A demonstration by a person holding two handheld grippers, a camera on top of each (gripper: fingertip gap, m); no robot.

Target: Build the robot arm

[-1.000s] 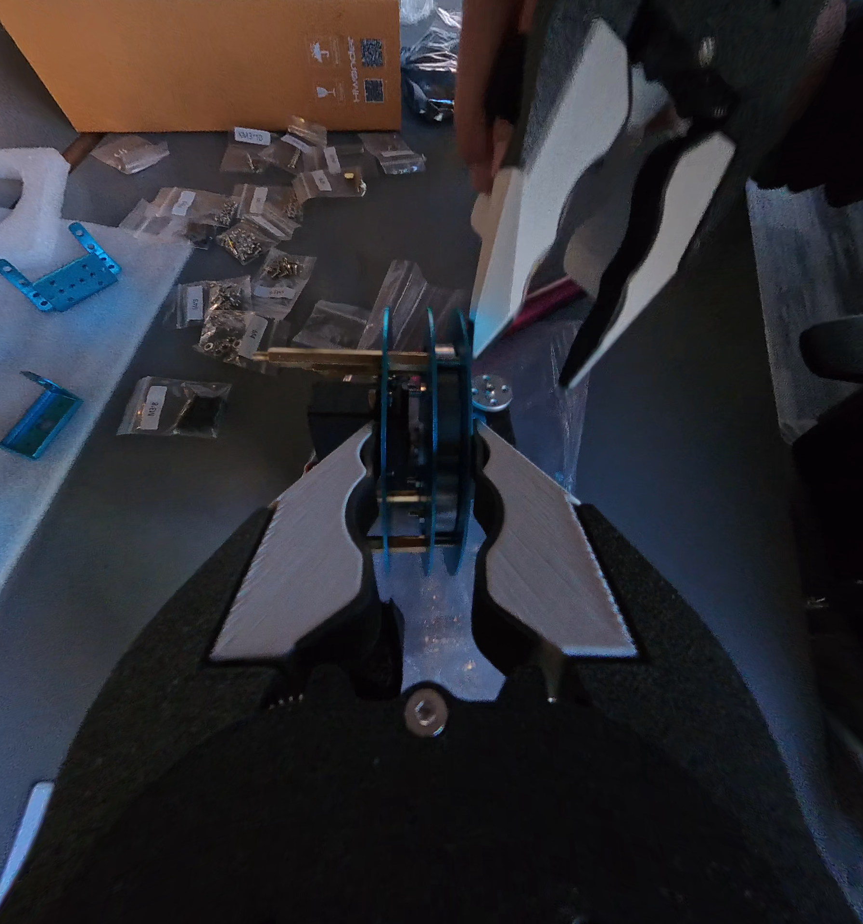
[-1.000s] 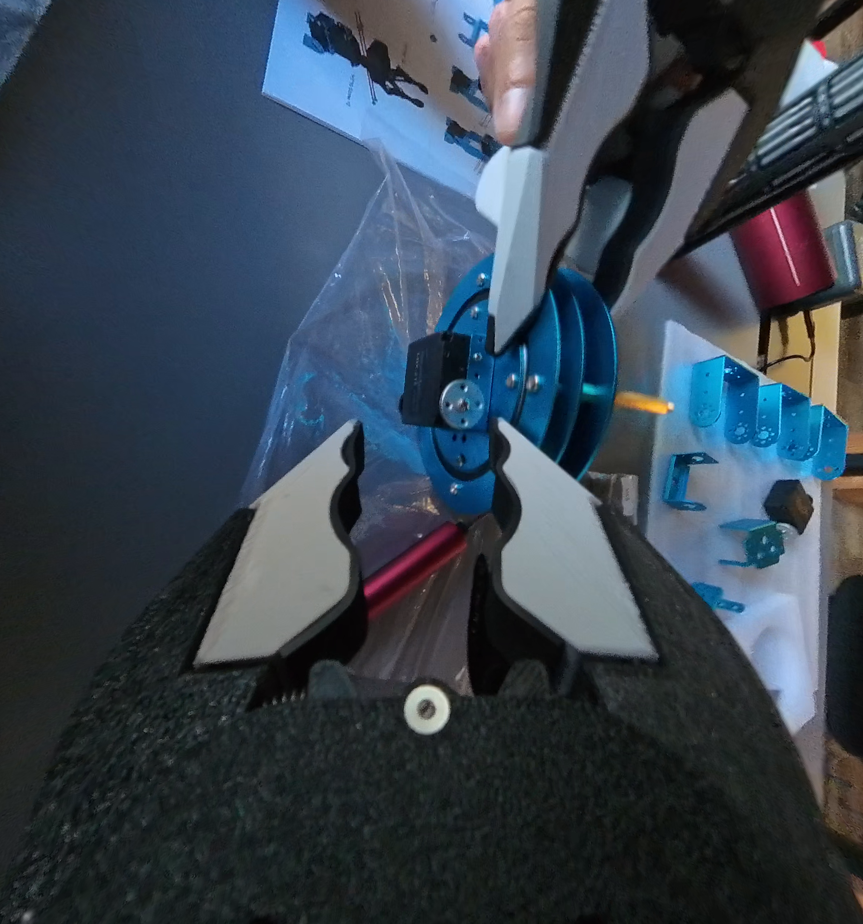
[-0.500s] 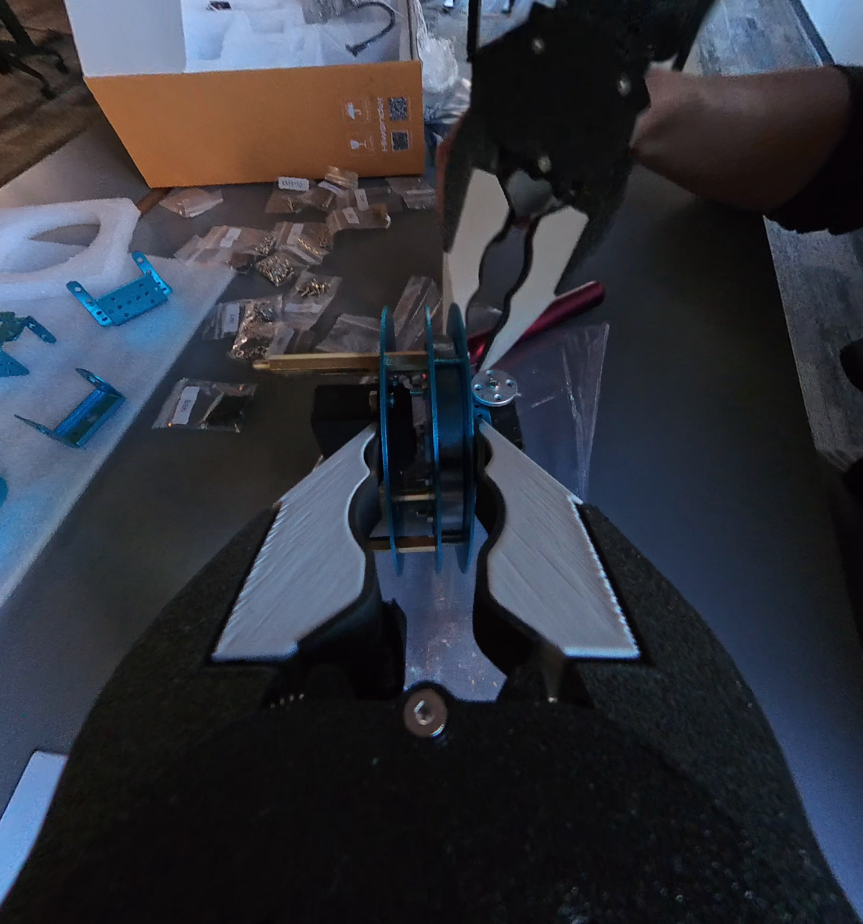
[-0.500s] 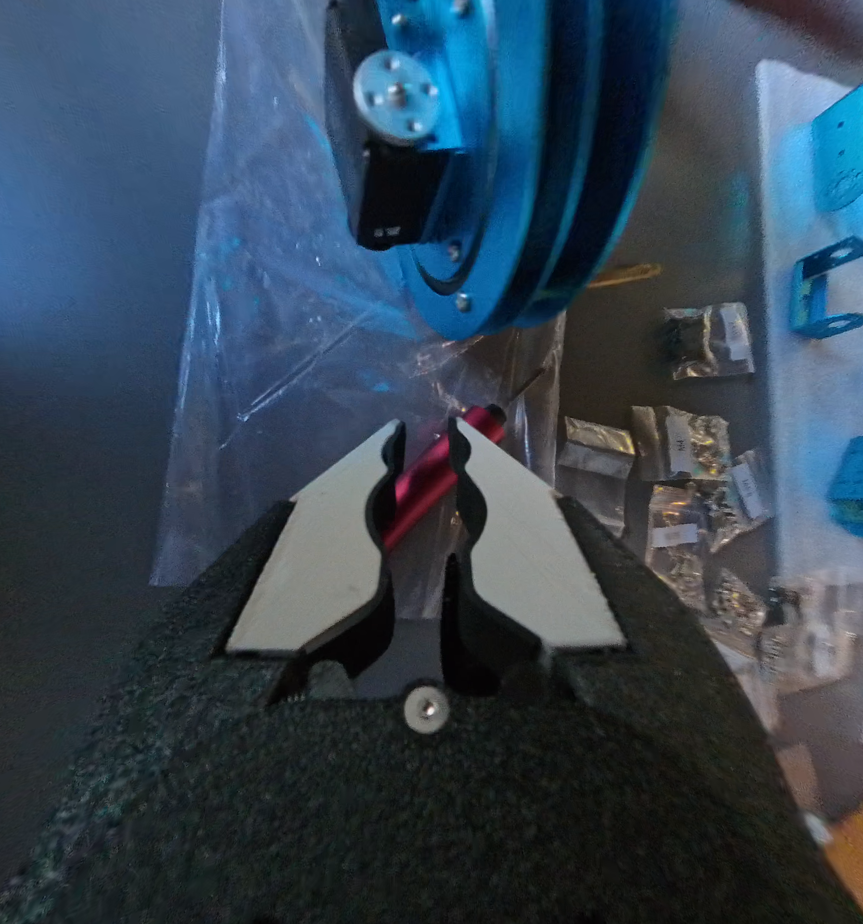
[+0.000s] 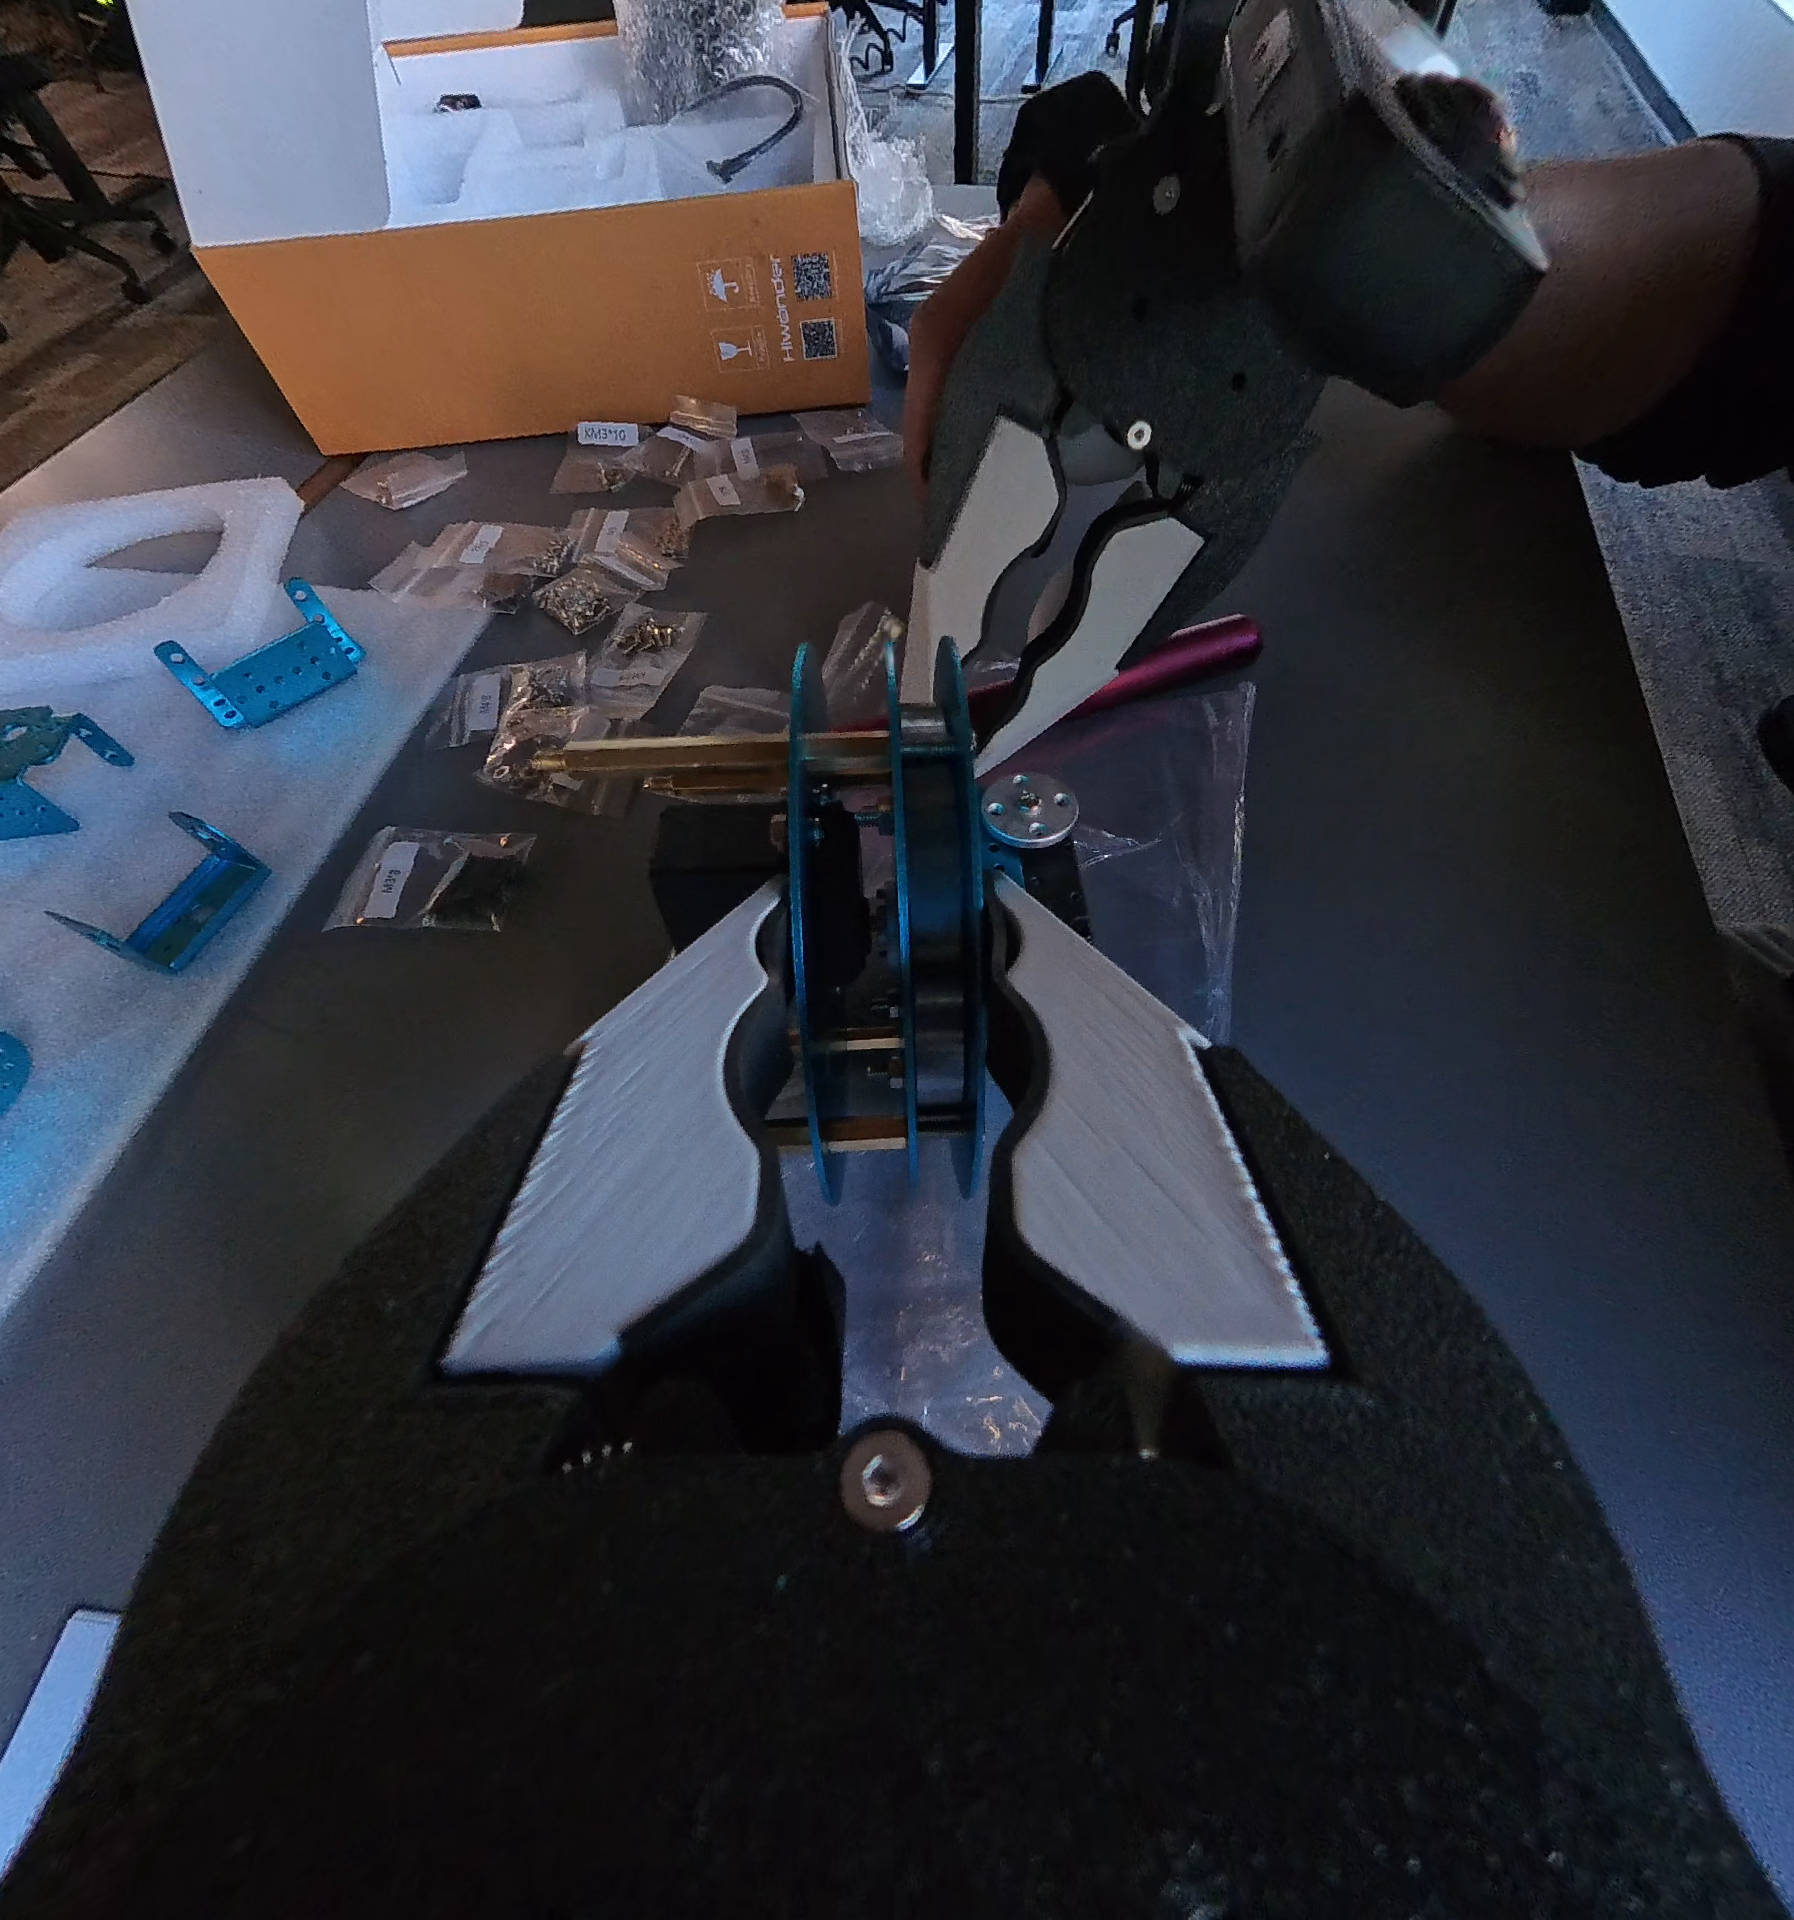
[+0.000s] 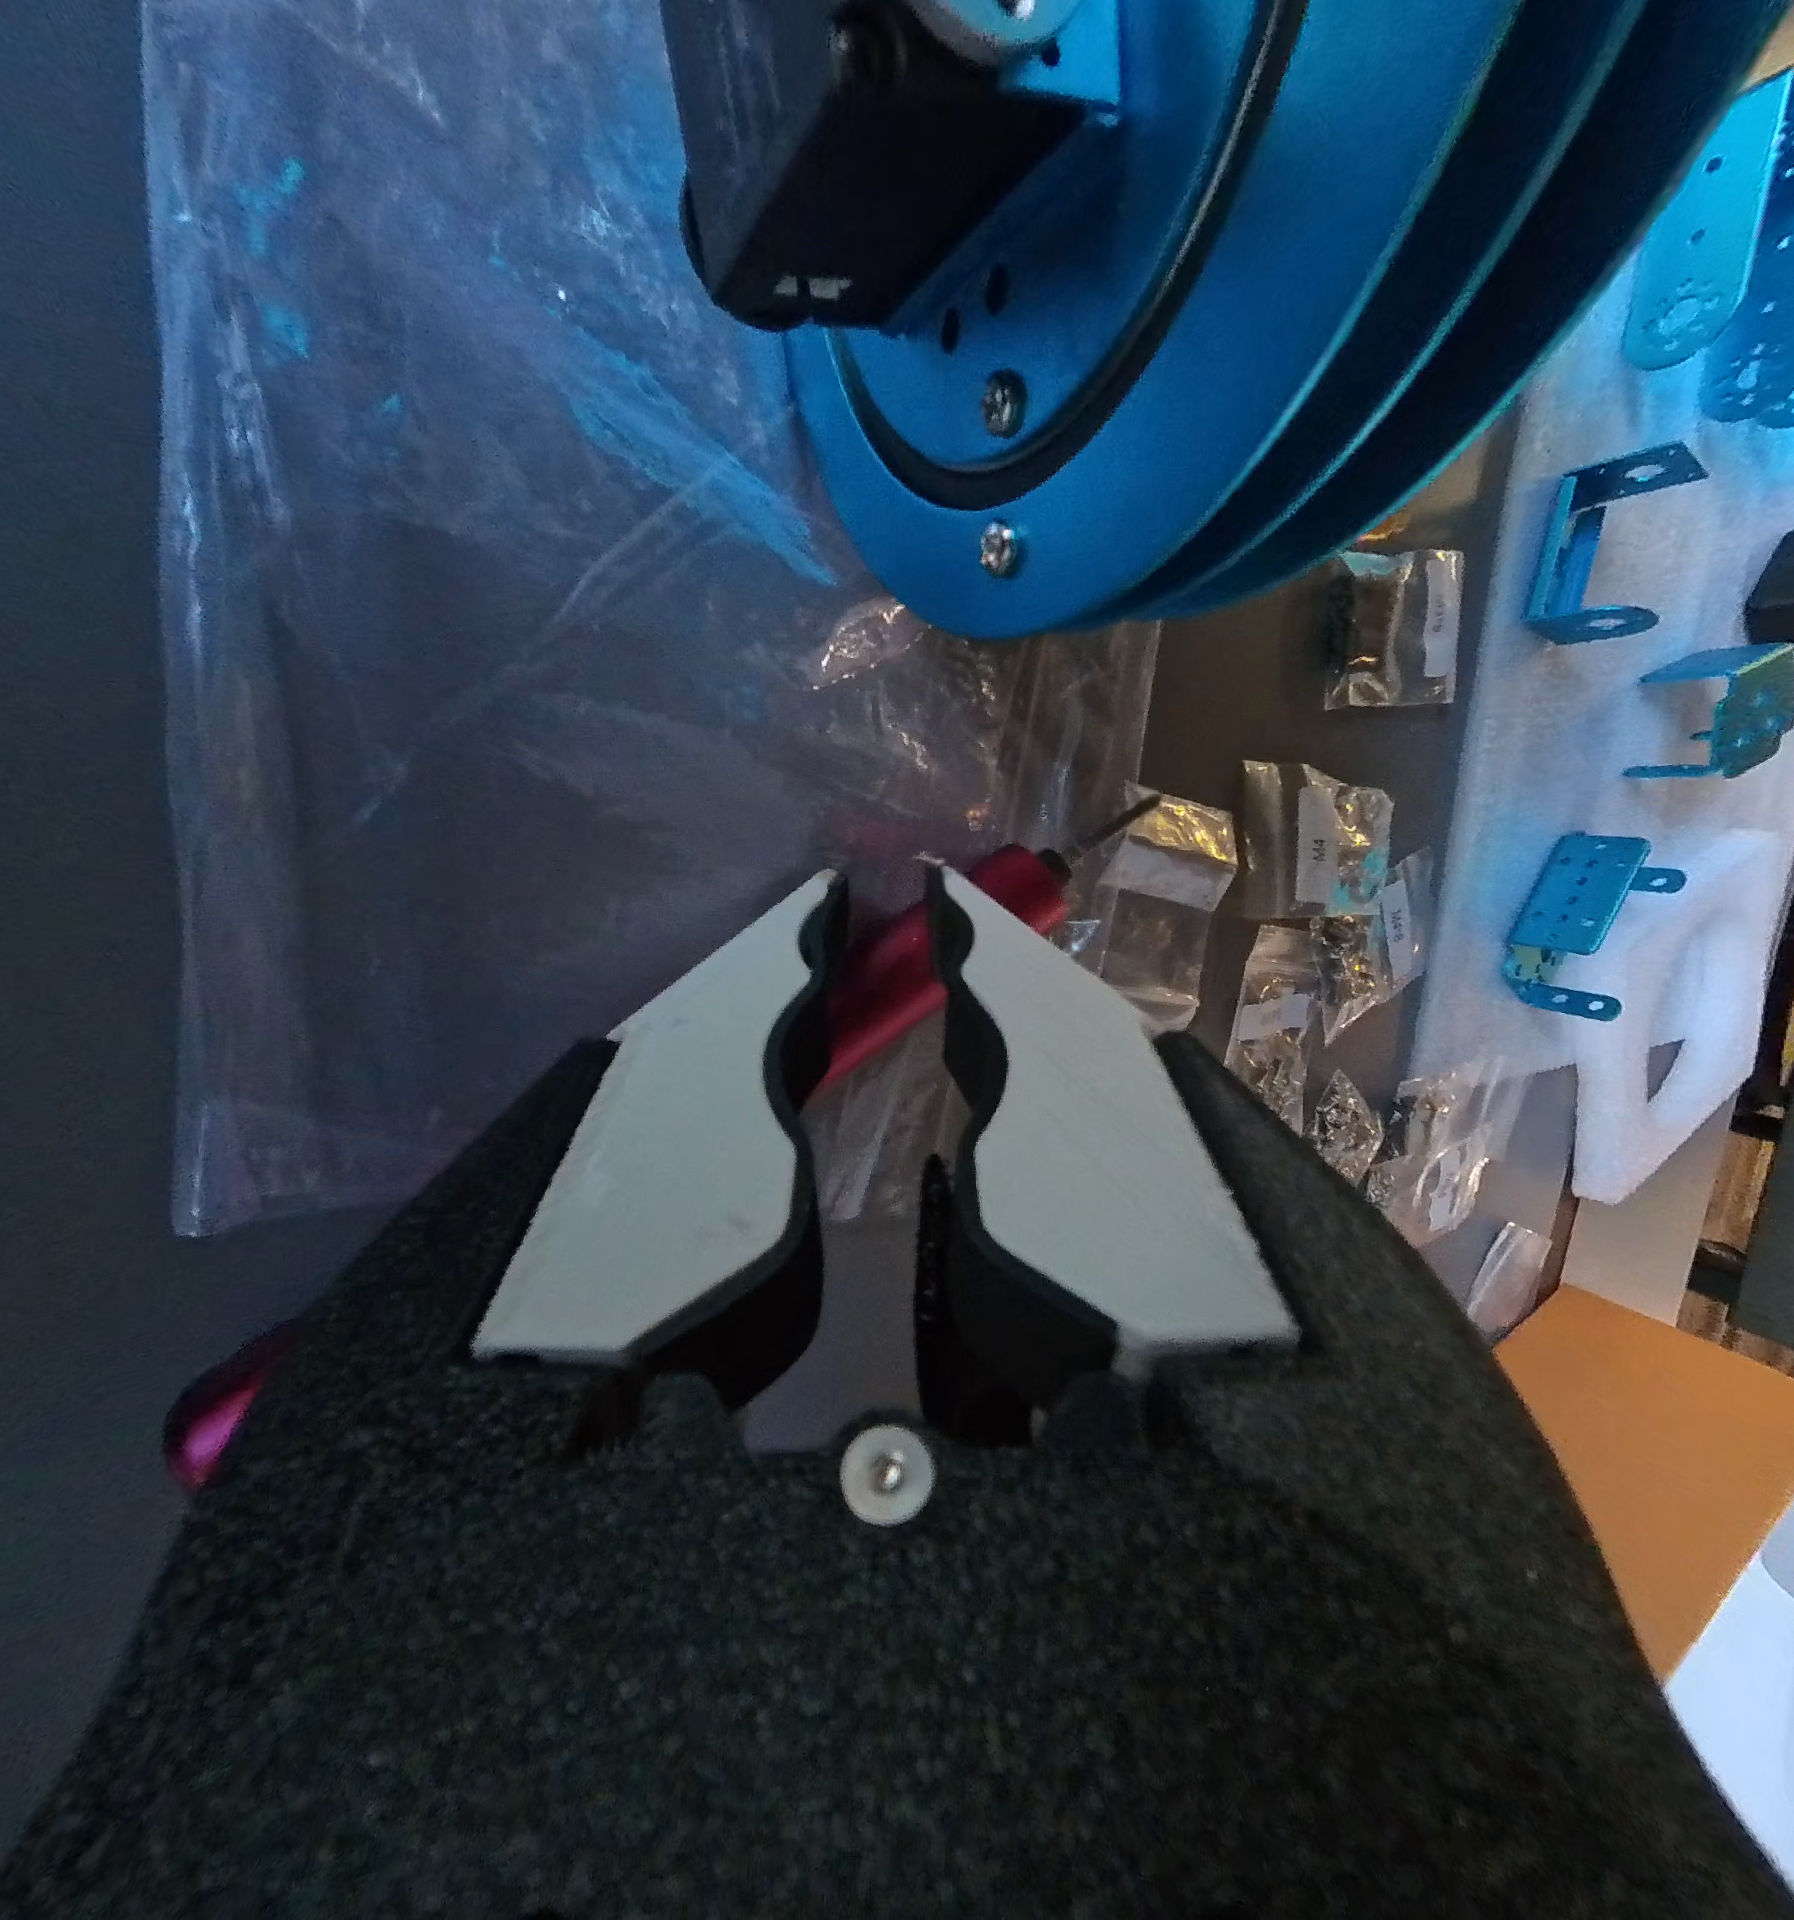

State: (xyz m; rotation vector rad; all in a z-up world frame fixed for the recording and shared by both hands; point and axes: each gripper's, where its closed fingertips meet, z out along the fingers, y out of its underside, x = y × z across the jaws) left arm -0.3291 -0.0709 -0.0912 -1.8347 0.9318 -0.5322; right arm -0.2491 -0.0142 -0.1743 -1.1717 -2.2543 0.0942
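My left gripper (image 5: 888, 904) is shut on a blue disc assembly (image 5: 914, 831) and holds it edge-on above the dark table. The assembly is several round blue plates on brass standoffs, with a black servo (image 6: 872, 208) and a silver horn (image 5: 1028, 808). It fills the top of the right wrist view (image 6: 1132, 364). My right gripper (image 6: 882, 883) is down on the table just behind it, with its jaws close around a red screwdriver handle (image 6: 882, 977). The handle lies on a clear plastic bag (image 6: 405, 623). In the left wrist view the right gripper (image 5: 966, 717) straddles the handle (image 5: 1184, 649).
An open orange cardboard box (image 5: 560, 312) stands at the back. Several small bags of screws (image 5: 581, 603) lie scattered in front of it. White foam (image 5: 93, 831) on the left carries blue metal brackets (image 5: 259, 670). A person's hand (image 5: 1651, 312) holds the right gripper. Spacing between my two grippers at the tips: around 12 cm.
My right gripper has dropped from beside the disc assembly to the table and narrowed its jaws around the red handle. My left gripper still holds the assembly in the same place.
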